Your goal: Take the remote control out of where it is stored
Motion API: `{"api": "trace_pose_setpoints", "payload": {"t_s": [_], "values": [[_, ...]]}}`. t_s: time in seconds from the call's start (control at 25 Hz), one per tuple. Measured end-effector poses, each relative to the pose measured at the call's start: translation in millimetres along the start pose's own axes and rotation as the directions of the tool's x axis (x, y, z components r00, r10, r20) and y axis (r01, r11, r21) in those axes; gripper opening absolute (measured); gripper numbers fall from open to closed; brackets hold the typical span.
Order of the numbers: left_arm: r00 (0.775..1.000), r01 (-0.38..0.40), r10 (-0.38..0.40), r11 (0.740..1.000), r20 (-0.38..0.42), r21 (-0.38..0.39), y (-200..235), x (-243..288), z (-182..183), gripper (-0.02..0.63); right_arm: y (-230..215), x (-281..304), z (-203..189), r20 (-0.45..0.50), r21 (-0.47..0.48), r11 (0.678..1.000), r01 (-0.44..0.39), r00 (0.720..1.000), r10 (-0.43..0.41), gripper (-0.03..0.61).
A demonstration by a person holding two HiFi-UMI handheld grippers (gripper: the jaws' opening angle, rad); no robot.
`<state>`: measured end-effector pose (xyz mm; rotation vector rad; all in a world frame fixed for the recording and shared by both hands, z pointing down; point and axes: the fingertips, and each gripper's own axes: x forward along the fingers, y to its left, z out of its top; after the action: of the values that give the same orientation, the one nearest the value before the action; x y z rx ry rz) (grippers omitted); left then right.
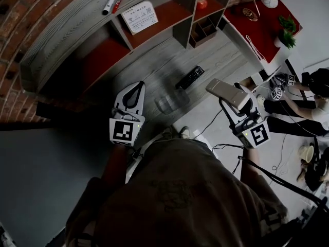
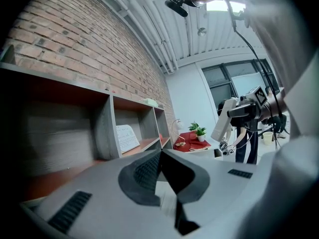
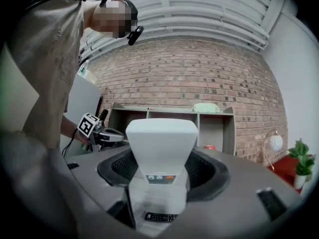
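The left gripper (image 1: 136,86) hangs with its jaws pressed together on nothing, its tips just short of the shelf unit's (image 1: 77,30) front edge. To its right is open grey wood-grain surface (image 1: 154,71), where a clear glass vessel (image 1: 172,101) and a black remote (image 1: 190,77) lie. The right gripper (image 1: 237,101) clamps the white remote control (image 1: 225,90), held in the air well apart from the shelves and near the red table (image 1: 257,24).

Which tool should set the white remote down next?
Probably the right tool: its jaws grip the white remote. The left tool is shut with nothing in it.
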<state>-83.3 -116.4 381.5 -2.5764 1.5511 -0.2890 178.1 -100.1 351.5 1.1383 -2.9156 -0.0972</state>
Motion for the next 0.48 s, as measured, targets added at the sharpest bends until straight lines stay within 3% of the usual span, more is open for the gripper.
{"api": "trace_pose_setpoints", "payload": {"t_s": [0.24,0.48], "values": [[1.0,0.009,-0.008,1.0,0.006,-0.018,-4,-3,-4,0.011,-11,44,-22,-0.163,-0.149,0.977,-0.152,0.978,0.127,0.295],[1.0,0.014,-0.014,0.999,-0.005,-0.038,-17,-9,-11,0.011,-10,91,-59,-0.333,-0.238,0.902,-0.36,0.903,0.273,0.295]]}}
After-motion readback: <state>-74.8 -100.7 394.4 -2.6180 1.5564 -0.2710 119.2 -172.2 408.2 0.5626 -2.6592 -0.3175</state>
